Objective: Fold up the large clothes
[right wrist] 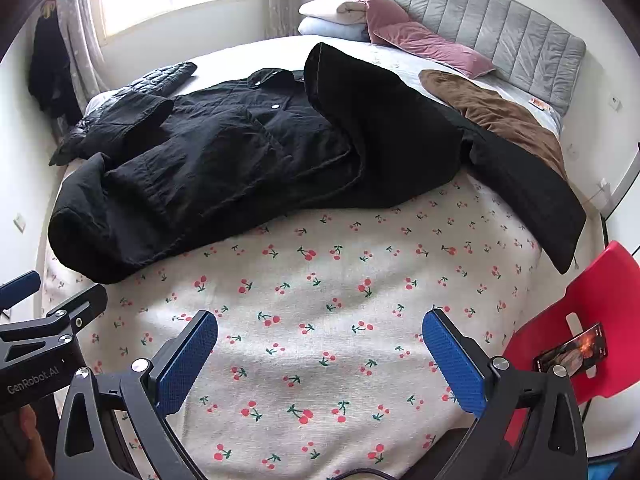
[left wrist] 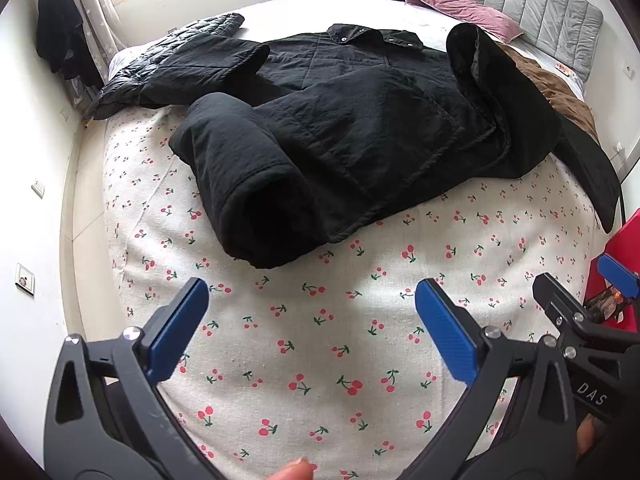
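Both grippers hanging wide apart, empty, left gripper [left wrist: 312, 320] and right gripper [right wrist: 320, 344] over the cherry sheet [left wrist: 320, 360] | black jacket [left wrist: 360, 120] lying partly folded mid-bed | next: likely reaching for the near hem.

red chair [right wrist: 592, 320], pink pillows [right wrist: 420, 40], grey headboard [right wrist: 500, 24]
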`<state>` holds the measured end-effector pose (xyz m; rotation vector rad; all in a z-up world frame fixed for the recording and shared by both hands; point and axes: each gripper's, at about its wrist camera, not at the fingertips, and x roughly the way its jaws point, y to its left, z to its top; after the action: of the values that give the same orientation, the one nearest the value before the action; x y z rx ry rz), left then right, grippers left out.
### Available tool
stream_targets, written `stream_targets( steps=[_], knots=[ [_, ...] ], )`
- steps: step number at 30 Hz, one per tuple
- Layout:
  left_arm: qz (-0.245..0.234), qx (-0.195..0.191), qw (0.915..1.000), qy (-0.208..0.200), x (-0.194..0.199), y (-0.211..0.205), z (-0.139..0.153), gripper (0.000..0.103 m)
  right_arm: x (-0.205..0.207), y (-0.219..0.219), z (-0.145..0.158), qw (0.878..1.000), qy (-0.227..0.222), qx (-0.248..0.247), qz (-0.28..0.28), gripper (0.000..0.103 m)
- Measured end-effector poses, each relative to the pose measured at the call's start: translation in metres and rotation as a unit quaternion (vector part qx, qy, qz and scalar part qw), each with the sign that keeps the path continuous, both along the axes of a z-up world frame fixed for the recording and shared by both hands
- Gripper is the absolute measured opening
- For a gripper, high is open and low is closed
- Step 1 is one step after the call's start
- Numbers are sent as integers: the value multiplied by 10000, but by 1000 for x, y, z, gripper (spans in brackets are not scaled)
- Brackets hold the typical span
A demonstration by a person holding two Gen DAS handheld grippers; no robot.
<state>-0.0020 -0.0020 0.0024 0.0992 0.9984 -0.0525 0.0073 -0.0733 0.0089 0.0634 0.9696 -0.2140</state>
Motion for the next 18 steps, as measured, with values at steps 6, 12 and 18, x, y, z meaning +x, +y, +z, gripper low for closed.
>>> stream_targets(
  steps=[6, 12, 18],
  knots=[
    [-10, 3, 10000, 15, 0, -1, -1, 103, -1, -1, -1, 10000, -10, 5, 19, 103],
    [-28, 0, 10000, 29, -1, -1, -2, 103, -1, -1, -1, 10000, -4, 21, 39, 103],
    [-42, 9, 10000, 35, -1, -3, -3, 103, -1, 0, 0, 10000, 2, 14, 44, 103]
  ],
)
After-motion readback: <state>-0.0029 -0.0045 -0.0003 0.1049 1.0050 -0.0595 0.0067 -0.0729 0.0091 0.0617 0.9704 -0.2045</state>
